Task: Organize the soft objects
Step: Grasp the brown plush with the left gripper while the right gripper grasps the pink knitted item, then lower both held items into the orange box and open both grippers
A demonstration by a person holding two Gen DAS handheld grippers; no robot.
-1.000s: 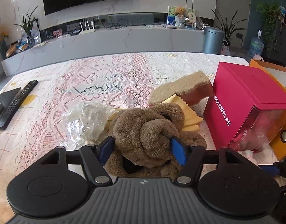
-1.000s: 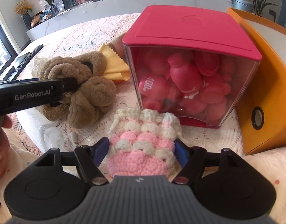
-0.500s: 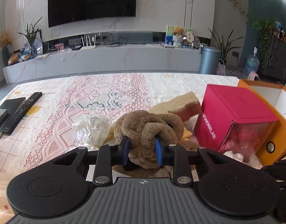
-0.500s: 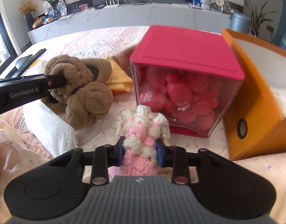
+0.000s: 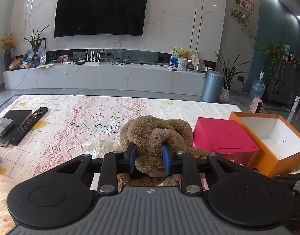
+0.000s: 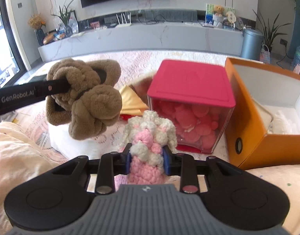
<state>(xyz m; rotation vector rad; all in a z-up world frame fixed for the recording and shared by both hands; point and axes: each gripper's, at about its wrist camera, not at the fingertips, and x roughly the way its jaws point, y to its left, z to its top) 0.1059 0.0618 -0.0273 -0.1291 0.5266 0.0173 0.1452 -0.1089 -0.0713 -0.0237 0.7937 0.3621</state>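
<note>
My left gripper [image 5: 149, 152] is shut on a knotted brown plush bundle [image 5: 155, 135], which hangs lifted above the lace tablecloth [image 5: 87, 121]. In the right wrist view the same brown plush bundle [image 6: 85, 99] floats at the left, pinched by the left gripper's black finger [image 6: 52, 88]. My right gripper [image 6: 147, 161] is shut on a pink and cream crocheted piece [image 6: 148, 143], raised off the cloth. An open orange box [image 6: 263, 113] with a white inside stands at the right, also seen as the orange box [image 5: 271, 143] in the left wrist view.
A clear bin with a red lid [image 6: 191, 105], full of pink soft shapes, stands between the crochet and the orange box. A yellow cloth [image 6: 130, 101] lies behind. A white pack [image 6: 71, 143] lies under the plush. A remote [image 5: 28, 125] and books [image 5: 7, 125] lie far left.
Both grippers closed from wide open onto their items, the left on the brown plush, the right on the crochet. Both then rose, lifting the items off the tablecloth.
</note>
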